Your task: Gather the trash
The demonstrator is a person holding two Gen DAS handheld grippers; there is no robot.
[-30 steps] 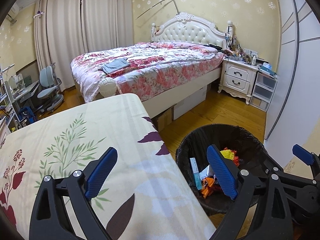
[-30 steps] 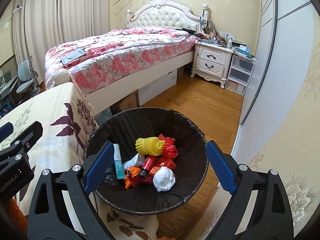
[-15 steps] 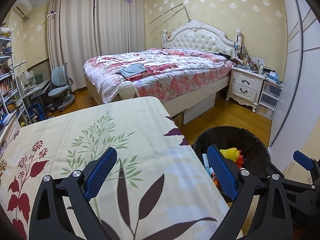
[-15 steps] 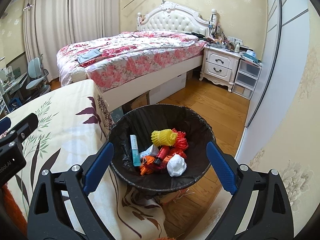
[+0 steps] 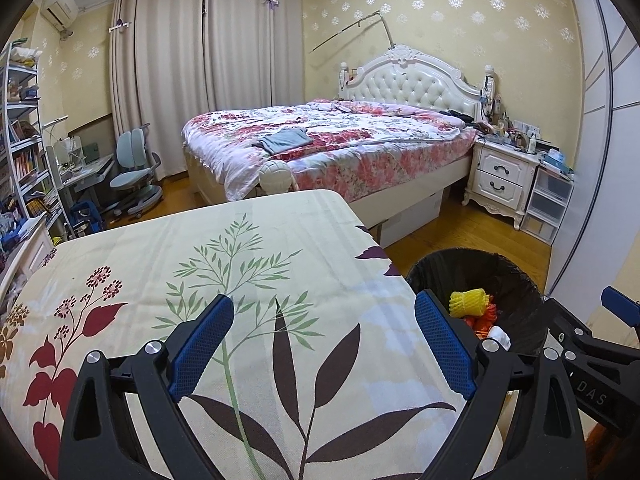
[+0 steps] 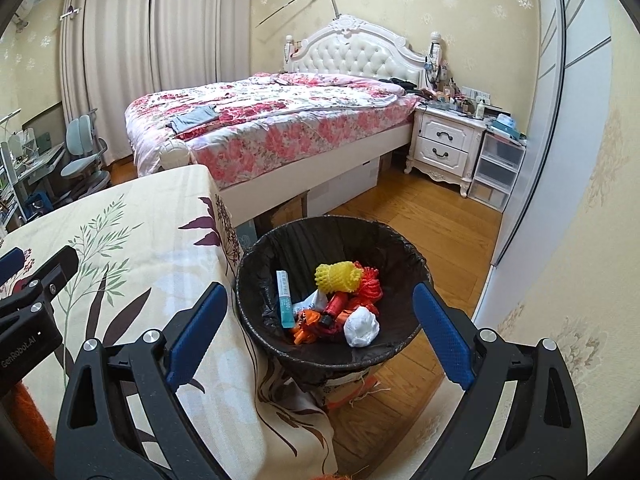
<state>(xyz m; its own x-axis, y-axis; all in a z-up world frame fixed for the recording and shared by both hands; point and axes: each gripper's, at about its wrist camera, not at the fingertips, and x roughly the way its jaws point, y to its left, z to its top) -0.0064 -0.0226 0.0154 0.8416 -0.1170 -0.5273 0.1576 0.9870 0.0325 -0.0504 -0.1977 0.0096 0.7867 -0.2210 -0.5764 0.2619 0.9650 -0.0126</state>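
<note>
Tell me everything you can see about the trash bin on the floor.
The trash bin is round and lined with a crinkled black bag. It stands upright on the wood floor, beside the cloth-covered table. Inside lie yellow foam netting, red-orange scraps, a white wad and a slim teal-and-white box. Neither hand-held gripper touches it.

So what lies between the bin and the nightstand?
Only bare wooden floor lies between the bin and the nightstand, seen in the right wrist view.

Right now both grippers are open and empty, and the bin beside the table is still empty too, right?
Not quite. The bin already holds trash: a yellow foam net, a white wad and more, as the right wrist view shows. The left gripper and right gripper are indeed open and empty.
</note>
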